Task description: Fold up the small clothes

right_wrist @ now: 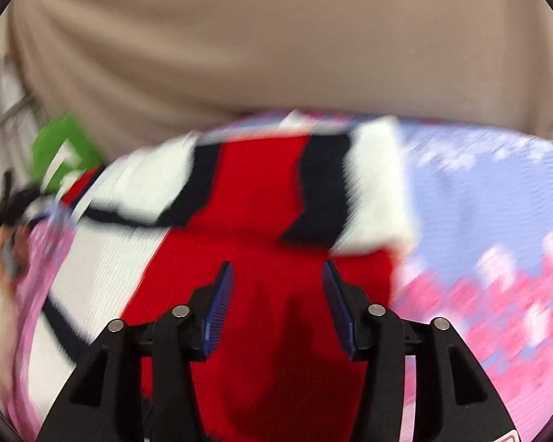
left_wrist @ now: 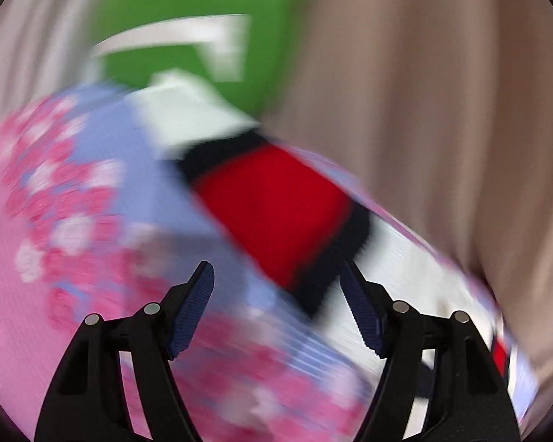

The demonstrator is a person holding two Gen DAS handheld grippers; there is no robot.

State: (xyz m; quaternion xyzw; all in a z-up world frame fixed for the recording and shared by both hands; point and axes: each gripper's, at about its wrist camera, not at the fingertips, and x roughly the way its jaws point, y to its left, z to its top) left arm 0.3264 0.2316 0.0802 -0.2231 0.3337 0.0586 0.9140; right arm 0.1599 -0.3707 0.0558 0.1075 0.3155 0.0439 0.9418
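Observation:
A small garment in red, black and white bands [left_wrist: 276,206] lies on a pink and light-blue flowered cloth [left_wrist: 92,199]. In the left wrist view my left gripper [left_wrist: 276,272] hovers over the garment's near corner, jaws wide apart and nothing between them. In the right wrist view the same garment [right_wrist: 261,199] spreads ahead, with one end folded over onto itself. My right gripper [right_wrist: 276,272] stands open just above the red band, its pads clear of the fabric. Both views are motion-blurred.
A green box with white markings [left_wrist: 202,18] stands behind the flowered cloth, also seen as the green box [right_wrist: 64,147] at left. A beige curtain [right_wrist: 276,37] hangs behind. At the far left edge a dark gripper part and a hand [right_wrist: 14,221] show.

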